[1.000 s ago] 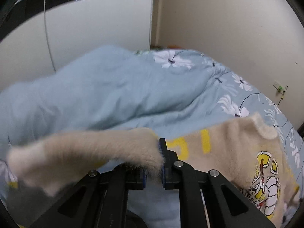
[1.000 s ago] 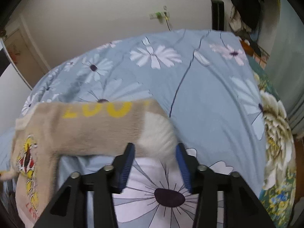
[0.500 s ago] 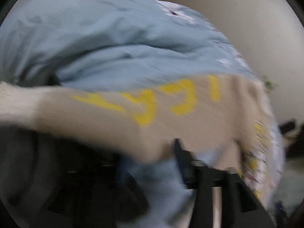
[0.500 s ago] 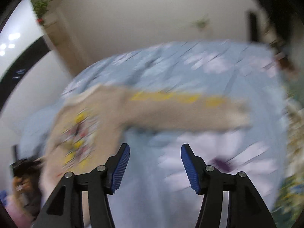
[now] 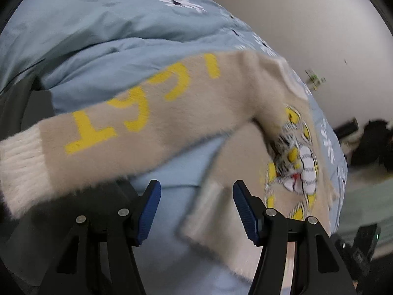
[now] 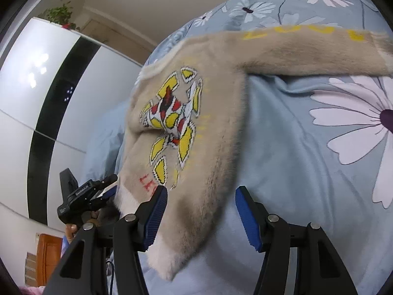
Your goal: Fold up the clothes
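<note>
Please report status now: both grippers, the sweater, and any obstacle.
Left gripper open, holding nothing. Right gripper open, sweater hem between its jaws, not pinched. Beige sweater spread on the floral bed cover, both sleeves out sideways. No obstacle seen.

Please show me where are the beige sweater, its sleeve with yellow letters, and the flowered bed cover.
beige sweater point(image 6: 196, 132), right wrist view, on the printed chest.
sleeve with yellow letters point(image 5: 152, 113), left wrist view, on the middle of the sleeve.
flowered bed cover point(image 6: 307, 162), right wrist view, on bare blue fabric.
</note>
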Demonstrator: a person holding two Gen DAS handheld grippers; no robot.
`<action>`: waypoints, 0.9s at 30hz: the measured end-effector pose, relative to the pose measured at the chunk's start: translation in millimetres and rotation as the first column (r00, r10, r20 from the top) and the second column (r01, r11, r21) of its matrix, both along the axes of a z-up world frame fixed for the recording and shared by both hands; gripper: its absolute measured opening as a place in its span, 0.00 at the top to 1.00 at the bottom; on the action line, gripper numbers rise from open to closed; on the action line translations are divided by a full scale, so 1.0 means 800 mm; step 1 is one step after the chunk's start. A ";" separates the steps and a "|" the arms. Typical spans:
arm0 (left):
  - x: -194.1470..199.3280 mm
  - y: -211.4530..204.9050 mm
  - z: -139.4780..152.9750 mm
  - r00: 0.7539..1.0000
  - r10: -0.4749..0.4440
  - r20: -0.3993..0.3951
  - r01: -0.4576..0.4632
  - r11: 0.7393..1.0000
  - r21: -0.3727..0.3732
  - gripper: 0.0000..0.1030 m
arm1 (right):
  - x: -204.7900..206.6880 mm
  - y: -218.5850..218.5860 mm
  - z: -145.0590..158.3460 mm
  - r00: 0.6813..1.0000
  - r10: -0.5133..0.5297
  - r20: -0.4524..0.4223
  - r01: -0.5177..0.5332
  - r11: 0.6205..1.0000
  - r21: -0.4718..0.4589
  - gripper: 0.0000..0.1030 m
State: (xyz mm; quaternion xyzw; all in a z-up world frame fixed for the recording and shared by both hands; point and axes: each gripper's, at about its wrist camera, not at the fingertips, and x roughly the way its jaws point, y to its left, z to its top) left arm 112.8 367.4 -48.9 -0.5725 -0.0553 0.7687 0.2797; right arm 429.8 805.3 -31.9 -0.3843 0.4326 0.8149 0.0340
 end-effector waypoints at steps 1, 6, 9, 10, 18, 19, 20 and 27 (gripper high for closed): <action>0.000 0.004 -0.006 1.000 -0.016 0.013 0.016 1.000 -0.007 0.39 | -0.001 -0.001 -0.002 1.000 -0.003 0.000 0.003 1.000 -0.009 0.40; -0.013 0.009 -0.022 0.998 0.006 0.058 -0.007 1.000 0.017 0.39 | -0.001 -0.007 -0.001 1.000 -0.018 -0.001 0.018 1.000 0.002 0.40; -0.021 0.020 -0.018 0.998 0.003 0.062 -0.005 0.999 0.044 0.39 | 0.003 -0.008 -0.005 1.000 -0.022 0.006 0.022 1.000 0.008 0.41; -0.022 0.025 -0.016 0.998 -0.002 0.060 -0.001 0.999 0.043 0.40 | 0.005 -0.007 -0.007 1.000 -0.028 0.005 0.028 1.000 -0.001 0.41; -0.007 0.046 0.000 0.999 -0.014 -0.045 0.013 0.999 -0.034 0.82 | -0.010 -0.009 -0.006 0.996 -0.091 0.001 0.091 0.996 -0.007 0.48; -0.004 0.043 0.001 0.999 -0.010 -0.048 0.009 1.000 -0.030 0.88 | -0.010 -0.011 -0.005 0.996 -0.092 0.005 0.092 0.996 -0.002 0.60; 0.000 0.037 0.005 0.999 -0.004 -0.043 0.003 1.000 -0.014 0.89 | -0.009 -0.012 -0.005 0.995 -0.095 0.011 0.096 0.995 -0.004 0.72; 0.056 -0.016 0.069 0.998 -0.006 -0.065 0.013 0.993 0.114 0.90 | 0.015 -0.002 0.026 0.985 -0.165 -0.051 0.163 0.986 -0.044 0.89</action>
